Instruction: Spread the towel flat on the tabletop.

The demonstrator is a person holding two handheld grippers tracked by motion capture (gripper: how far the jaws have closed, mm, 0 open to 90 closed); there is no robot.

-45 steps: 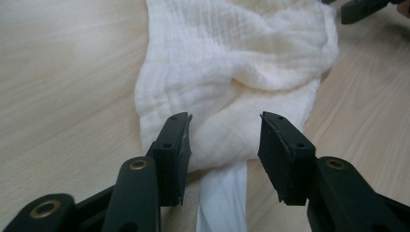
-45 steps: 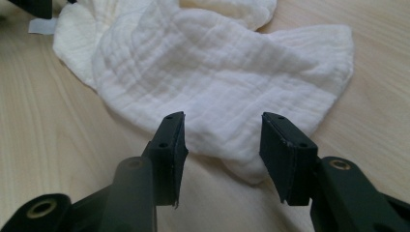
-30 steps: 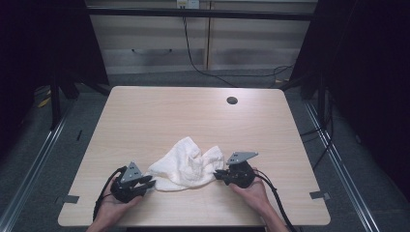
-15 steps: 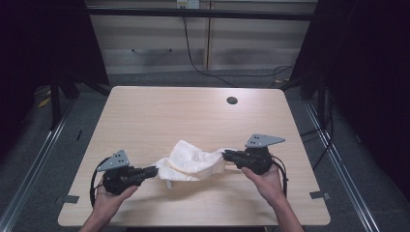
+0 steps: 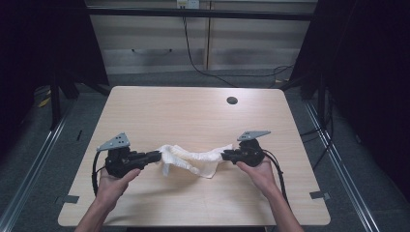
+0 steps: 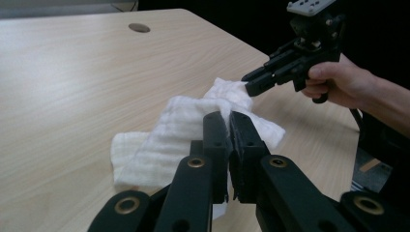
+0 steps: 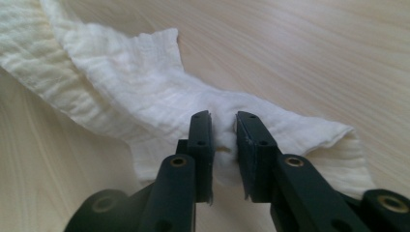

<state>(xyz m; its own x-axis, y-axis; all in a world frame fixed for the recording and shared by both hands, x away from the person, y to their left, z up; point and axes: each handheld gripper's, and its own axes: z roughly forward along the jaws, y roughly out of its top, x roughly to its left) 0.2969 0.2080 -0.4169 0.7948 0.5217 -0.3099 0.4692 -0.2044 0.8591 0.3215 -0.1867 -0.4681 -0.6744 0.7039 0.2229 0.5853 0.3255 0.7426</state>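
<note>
Cloth (image 5: 193, 159) stretched between both grippers near table's (image 5: 193, 111) front edge

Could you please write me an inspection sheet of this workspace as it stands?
Surface: light wooden table, round cable hole near the far edge.
Job's things: white cloth, stretched out between the two grippers, part sagging toward the tabletop.
Clutter: nothing seen.
Grippers: left hand-held gripper shut on the cloth's left end; right hand-held gripper at the right end, jaws just opening, cloth between them in a visible gap.
Cables: black cable trails from the right gripper; another hangs down the rear wall.
Surroundings: grey floor, dark curtains at the sides.
</note>
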